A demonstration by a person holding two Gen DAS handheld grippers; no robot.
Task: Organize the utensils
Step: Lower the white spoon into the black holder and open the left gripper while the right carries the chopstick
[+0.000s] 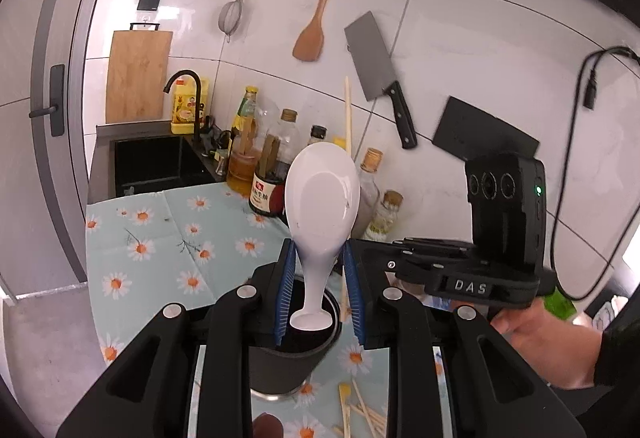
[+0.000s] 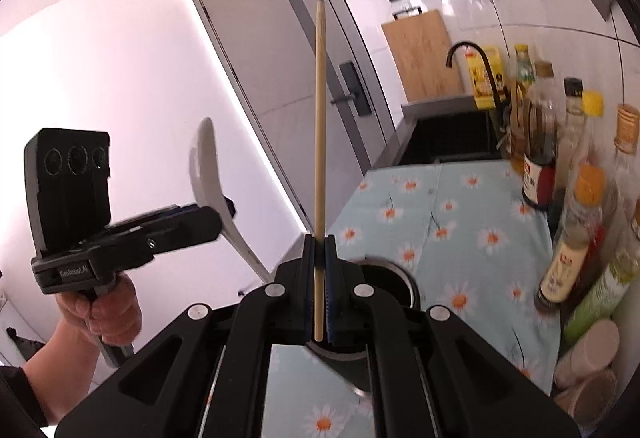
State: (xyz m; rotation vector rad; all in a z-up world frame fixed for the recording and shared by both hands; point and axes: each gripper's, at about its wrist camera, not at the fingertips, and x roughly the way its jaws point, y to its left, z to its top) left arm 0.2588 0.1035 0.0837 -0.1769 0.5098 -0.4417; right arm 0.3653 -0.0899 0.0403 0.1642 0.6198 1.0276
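Note:
My left gripper is shut on a white rice paddle, held upright with its handle end down over the mouth of a dark utensil cup. My right gripper is shut on a wooden chopstick, held upright above the same dark cup. In the left wrist view the right gripper sits just right of the cup, with the chopstick rising behind the paddle. In the right wrist view the left gripper holds the paddle at the left.
Several loose chopsticks lie on the daisy-patterned cloth in front of the cup. Sauce and oil bottles line the back wall by a black sink. A cleaver and a wooden spatula hang on the tiles.

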